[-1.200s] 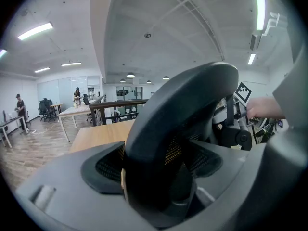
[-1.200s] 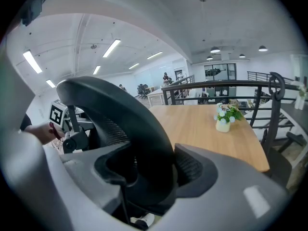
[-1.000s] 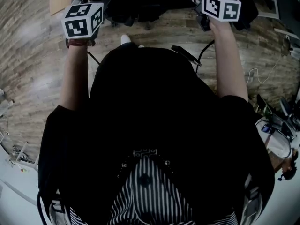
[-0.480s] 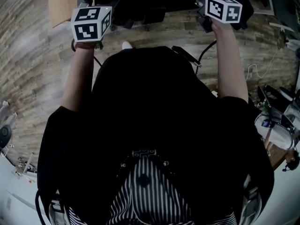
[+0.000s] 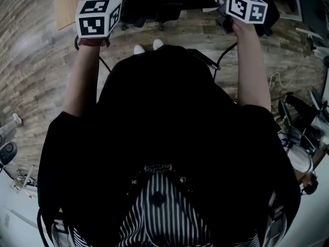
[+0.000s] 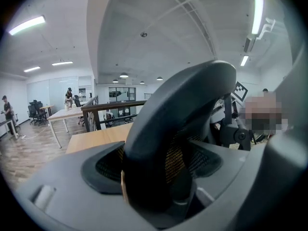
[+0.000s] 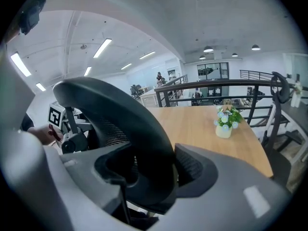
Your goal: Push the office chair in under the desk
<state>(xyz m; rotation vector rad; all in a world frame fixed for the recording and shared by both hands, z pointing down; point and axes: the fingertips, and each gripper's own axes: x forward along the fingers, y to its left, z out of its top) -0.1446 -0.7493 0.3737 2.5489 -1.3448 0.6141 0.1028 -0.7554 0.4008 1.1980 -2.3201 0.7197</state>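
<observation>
Grey curved plastic rims the backrest of the black mesh-backed office chair point(image 6: 187, 100), and I have hold of it with both tools. My left gripper point(image 6: 154, 177) is clamped on the rim's left side, my right gripper point(image 7: 154, 172) on its right side. The chair stands just ahead of me, at the near edge of the light wooden desk point(image 7: 207, 124), which carries a small white pot point(image 7: 224, 130) of flowers. Grey-brown plank floor point(image 5: 31, 60) lies underfoot.
</observation>
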